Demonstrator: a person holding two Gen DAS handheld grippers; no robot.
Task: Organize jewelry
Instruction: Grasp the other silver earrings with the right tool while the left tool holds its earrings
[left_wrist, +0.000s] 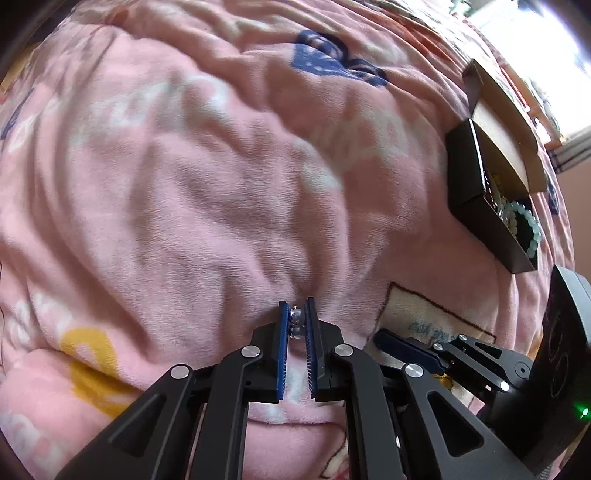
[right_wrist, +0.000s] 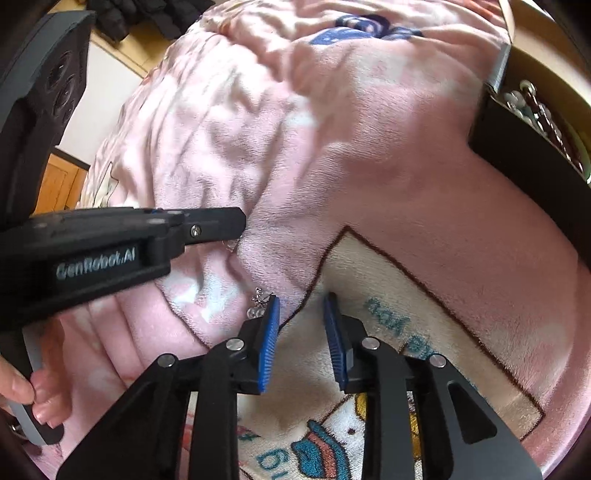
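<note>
My left gripper (left_wrist: 296, 314) is shut on a clear-beaded piece of jewelry (left_wrist: 296, 322), low over the pink blanket (left_wrist: 207, 177). In the right wrist view the left gripper (right_wrist: 236, 227) comes in from the left with clear beads (right_wrist: 232, 245) hanging under its tips. My right gripper (right_wrist: 301, 304) is open and empty just above the blanket; a small silver charm with clear beads (right_wrist: 258, 301) lies just left of its left finger. A black jewelry box (left_wrist: 484, 218) with a pale green bead bracelet (left_wrist: 524, 225) stands at the right; it also shows in the right wrist view (right_wrist: 524, 155).
The blanket is creased, with a cream cartoon patch (right_wrist: 388, 332) under my right gripper. The box's brown lid (left_wrist: 506, 122) stands open behind it. A person's fingers (right_wrist: 29, 387) hold the left gripper's handle. A wooden floor and door (right_wrist: 62, 181) lie beyond the bed.
</note>
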